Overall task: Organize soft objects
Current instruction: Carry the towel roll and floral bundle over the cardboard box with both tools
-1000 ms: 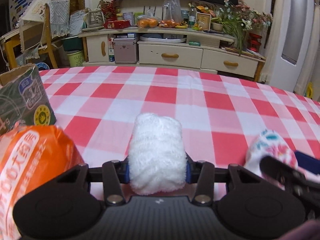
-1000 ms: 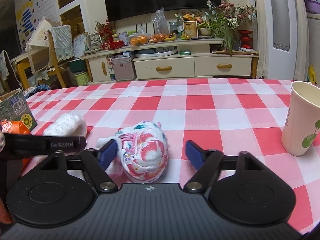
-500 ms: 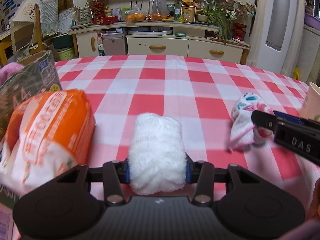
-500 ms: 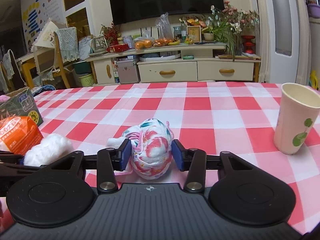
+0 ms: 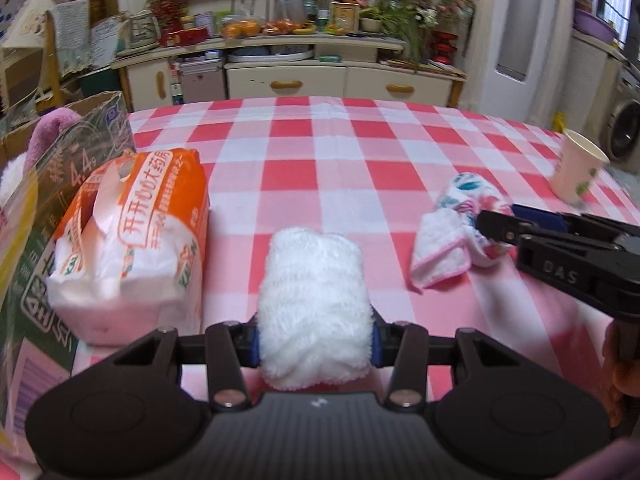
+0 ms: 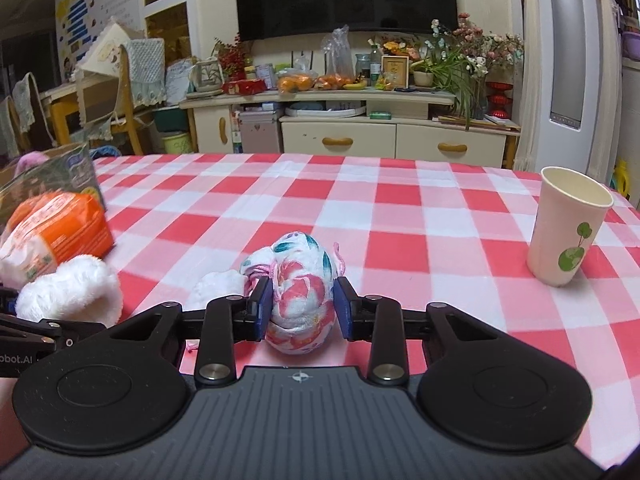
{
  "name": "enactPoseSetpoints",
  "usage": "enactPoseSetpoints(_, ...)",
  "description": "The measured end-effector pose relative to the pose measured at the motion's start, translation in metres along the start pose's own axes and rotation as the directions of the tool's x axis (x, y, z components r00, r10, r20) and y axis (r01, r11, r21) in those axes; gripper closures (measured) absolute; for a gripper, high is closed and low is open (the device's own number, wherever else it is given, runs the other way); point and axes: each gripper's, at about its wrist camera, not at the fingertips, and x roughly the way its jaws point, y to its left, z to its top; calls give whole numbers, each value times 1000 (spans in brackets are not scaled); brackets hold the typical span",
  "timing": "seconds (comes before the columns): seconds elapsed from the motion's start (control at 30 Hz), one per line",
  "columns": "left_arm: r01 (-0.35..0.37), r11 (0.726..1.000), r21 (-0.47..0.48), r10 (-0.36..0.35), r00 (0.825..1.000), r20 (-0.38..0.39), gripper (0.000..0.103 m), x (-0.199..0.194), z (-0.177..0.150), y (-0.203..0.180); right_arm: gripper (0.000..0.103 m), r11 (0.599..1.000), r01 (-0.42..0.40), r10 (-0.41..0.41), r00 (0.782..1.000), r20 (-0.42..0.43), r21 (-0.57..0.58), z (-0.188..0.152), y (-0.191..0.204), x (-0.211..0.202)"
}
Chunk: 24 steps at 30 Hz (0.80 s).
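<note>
Both views sit low on the hand-held tools, looking forward and down along the fingers across the checked desk (image 5: 384, 152) toward the far cream sideboard (image 6: 360, 136).

The left wrist view rides on the left tool (image 5: 316, 344), close over a white fluffy roll (image 5: 314, 304), with the orange tissue pack (image 5: 132, 240) near on its left.

The right wrist view rides on the right tool (image 6: 302, 308), close over a floral cloth bundle (image 6: 302, 292), the paper cup (image 6: 566, 228) to its right.

The two views share the desk, sideboard, roll (image 6: 72, 292), bundle (image 5: 464, 216), pack (image 6: 56, 228) and cup (image 5: 576, 172). Each also catches the other tool at its edge: the right (image 5: 560, 248) and the left (image 6: 24, 340).
</note>
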Motion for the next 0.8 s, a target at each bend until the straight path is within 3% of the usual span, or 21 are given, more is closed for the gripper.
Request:
enactPoseSetpoints(0.3, 106, 994, 9, -106, 994, -24, 58, -17, -21, 5, 62, 996, -91, 92, 994, -66, 9, -25, 24, -48)
enactPoseSetpoints(0.53, 173, 984, 39, -171, 984, -49, 58, -25, -39, 4, 59, 995, -103, 103, 990, -98, 14, -42, 44, -84)
enactPoseSetpoints(0.63, 196, 980, 48, -193, 980, -54, 58, -27, -44, 3, 51, 996, -85, 88, 992, -95, 30, -45, 48, -90)
enactPoseSetpoints(0.7, 207, 977, 56, -204, 977, -56, 58, -28, -45, 1, 33, 997, -66, 68, 994, -90, 29, -45, 48, -88)
enactPoseSetpoints(0.8, 204, 977, 62, -201, 978, -50, 59, -29, -46, 2, 21, 998, -45, 49, 995, -87, 53, -47, 45, -82)
